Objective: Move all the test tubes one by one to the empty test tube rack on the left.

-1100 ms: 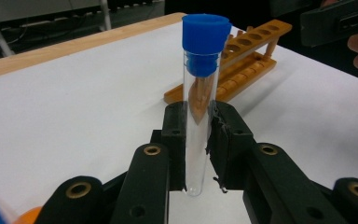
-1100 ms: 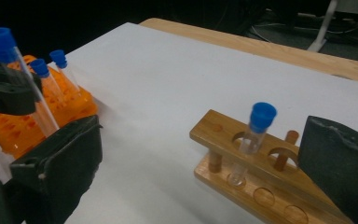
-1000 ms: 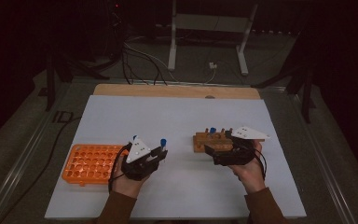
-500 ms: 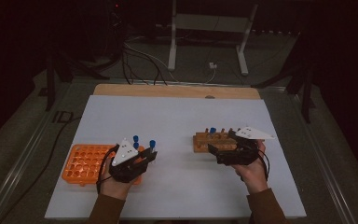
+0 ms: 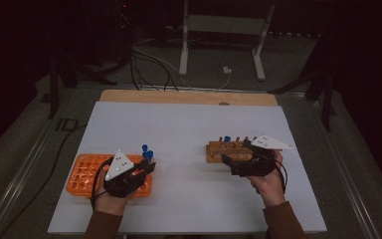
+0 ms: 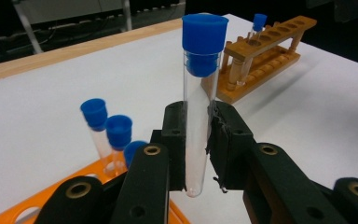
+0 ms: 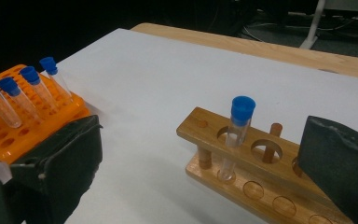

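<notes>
The room is dark; the work surface is a white table [image 5: 189, 129] with a bare wooden strip along its far edge, cables and a stand on the floor beyond.

My left gripper [image 6: 196, 140] is clamped on a clear test tube [image 6: 196, 116] with a blue cap, held upright, the pads pressing on its lower half. In the high view this gripper [image 5: 146, 164] sits at lower left, over the right end of the orange rack [image 5: 82, 172]. Three more capped tubes [image 6: 107, 128] stand in that rack, left of the jaws in the left gripper view.

My right gripper [image 7: 200, 158] stands wide open, nothing between the jaws. It flanks the wooden rack [image 7: 261, 172], which holds one capped tube [image 7: 237, 135] in a front hole. In the high view it [image 5: 236, 154] lies at centre right, at the wooden rack's near side.

Step in hand, as I judge it: seat the held tube in a free hole of the orange rack. Keep the tube vertical, align its rounded base over the hole before lowering, and release only once the rack supports it. Avoid brushing the neighbouring caps.

Against the frame one second earlier, the left gripper has shifted left, from the open table to the orange rack. The right gripper is unchanged.
</notes>
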`<state>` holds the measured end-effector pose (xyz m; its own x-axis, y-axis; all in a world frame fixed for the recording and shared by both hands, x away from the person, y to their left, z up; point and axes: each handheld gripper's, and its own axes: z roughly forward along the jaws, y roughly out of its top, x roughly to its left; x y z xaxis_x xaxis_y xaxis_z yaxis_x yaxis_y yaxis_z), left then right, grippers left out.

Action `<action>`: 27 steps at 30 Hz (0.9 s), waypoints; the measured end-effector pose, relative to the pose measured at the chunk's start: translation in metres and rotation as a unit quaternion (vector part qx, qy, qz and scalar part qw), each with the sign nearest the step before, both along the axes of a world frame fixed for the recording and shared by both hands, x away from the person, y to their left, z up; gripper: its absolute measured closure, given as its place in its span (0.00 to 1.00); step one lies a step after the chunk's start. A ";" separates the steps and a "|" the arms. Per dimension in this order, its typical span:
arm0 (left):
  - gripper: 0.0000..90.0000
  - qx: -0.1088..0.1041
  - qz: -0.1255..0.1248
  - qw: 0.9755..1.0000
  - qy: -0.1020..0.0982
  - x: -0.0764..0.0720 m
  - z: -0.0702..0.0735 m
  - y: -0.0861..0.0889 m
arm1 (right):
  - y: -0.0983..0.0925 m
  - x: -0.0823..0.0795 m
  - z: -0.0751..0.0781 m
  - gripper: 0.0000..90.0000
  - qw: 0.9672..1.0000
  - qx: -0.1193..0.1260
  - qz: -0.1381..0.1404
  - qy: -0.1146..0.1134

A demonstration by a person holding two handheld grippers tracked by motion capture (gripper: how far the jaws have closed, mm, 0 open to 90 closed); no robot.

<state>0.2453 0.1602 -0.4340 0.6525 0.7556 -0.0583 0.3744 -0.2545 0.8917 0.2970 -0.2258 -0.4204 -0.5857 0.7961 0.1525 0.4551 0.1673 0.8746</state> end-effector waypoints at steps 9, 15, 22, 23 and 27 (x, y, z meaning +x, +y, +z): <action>0.86 -0.001 0.010 1.000 0.001 -0.003 -0.003 0.010 | 0.000 0.000 -0.001 0.00 1.000 -0.001 0.001 0.003; 0.86 0.000 0.016 1.000 0.001 -0.005 -0.005 0.017 | 0.000 -0.001 0.000 0.00 1.000 0.002 0.000 0.002; 0.86 -0.001 0.023 1.000 0.001 -0.007 -0.008 0.021 | -0.001 -0.001 0.000 0.00 1.000 0.002 0.000 0.002; 0.86 -0.002 0.023 1.000 0.001 -0.007 -0.009 0.021 | 0.000 -0.001 0.000 0.00 1.000 0.001 0.000 0.003; 0.86 0.001 0.022 1.000 0.000 -0.007 -0.011 0.020 | 0.000 -0.001 0.000 0.00 1.000 0.002 0.000 0.002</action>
